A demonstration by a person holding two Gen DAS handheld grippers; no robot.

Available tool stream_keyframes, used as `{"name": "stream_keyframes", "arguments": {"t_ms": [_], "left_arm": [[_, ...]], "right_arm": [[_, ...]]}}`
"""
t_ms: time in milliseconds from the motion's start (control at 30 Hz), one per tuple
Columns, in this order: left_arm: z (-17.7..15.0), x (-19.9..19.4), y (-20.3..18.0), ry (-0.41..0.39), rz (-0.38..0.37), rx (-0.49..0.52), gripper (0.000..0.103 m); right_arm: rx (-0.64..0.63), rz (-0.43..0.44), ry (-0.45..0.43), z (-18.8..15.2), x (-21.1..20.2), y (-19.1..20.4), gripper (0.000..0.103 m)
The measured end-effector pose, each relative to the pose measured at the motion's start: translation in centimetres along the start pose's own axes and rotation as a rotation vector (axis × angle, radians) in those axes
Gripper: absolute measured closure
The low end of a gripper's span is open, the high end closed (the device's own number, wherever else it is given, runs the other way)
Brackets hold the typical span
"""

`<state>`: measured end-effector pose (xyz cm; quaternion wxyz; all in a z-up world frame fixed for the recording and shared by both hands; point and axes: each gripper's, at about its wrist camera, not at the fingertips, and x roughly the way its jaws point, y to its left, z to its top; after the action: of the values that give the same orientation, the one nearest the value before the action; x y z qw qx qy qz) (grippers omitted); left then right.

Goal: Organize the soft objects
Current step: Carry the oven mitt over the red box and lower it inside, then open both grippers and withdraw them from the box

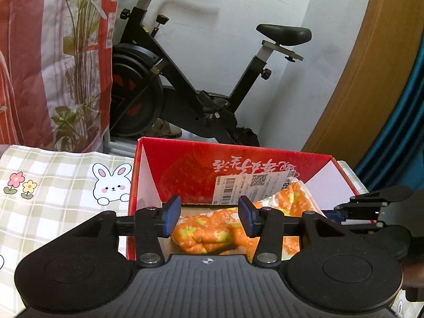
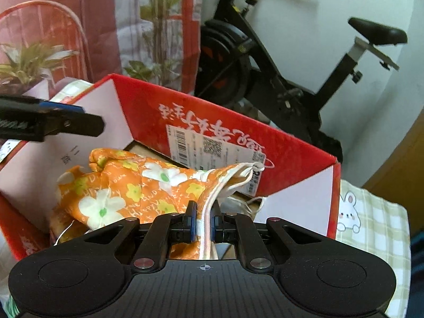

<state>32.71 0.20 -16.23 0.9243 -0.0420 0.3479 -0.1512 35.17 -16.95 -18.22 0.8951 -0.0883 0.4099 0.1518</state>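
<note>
Right wrist: tongs (image 2: 202,224) pinch cloth (image 2: 127,188).

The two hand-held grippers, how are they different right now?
The left hand-held gripper has its blue fingers apart, with nothing pinched; the right hand-held gripper is squeezed shut on the white edge of the orange flowery cloth. The left one hovers above the cloth; the right one grips it. Both are black with blue pads and point into the red box.

Both views were evenly, softly lit and sharp at centre; fisheye bending and dark vignetting marked the corners.
</note>
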Motion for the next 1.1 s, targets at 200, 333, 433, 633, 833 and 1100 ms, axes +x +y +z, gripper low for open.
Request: {"name": "stream_keyframes", "arguments": {"t_ms": [200,333,433,633,833,1100], "left_arm": [[0.0,-0.3,-0.3,-0.004,0.004,0.006,0.053],[-0.2,-0.4,-0.3,-0.005,0.003,0.010,0.053],[-0.4,-0.5,-0.3,0.001,0.003,0.012,0.053],[-0.7,-1.0,-0.3,0.005,0.017,0.032,0.049],[-0.9,-1.7,-0.8,0.004,0.057,0.073,0.035],[-1.8,-4.1,-1.7,-0.012,0.095,0.117,0.008]], "right_arm": [[0.065,-0.026,0.031,0.1,0.6,-1.0,0.094],[0.076,-0.042,0.035,0.1,0.8,-1.1,0.093],[0.041,-0.022,0.024,0.3,0.7,-0.4,0.091],[0.006,-0.074,0.007,0.3,0.2,0.3,0.073],[0.057,-0.084,-0.022,0.1,-1.7,-0.6,0.041],[0.115,-0.087,-0.061,-1.1,-4.6,-0.4,0.006]]}}
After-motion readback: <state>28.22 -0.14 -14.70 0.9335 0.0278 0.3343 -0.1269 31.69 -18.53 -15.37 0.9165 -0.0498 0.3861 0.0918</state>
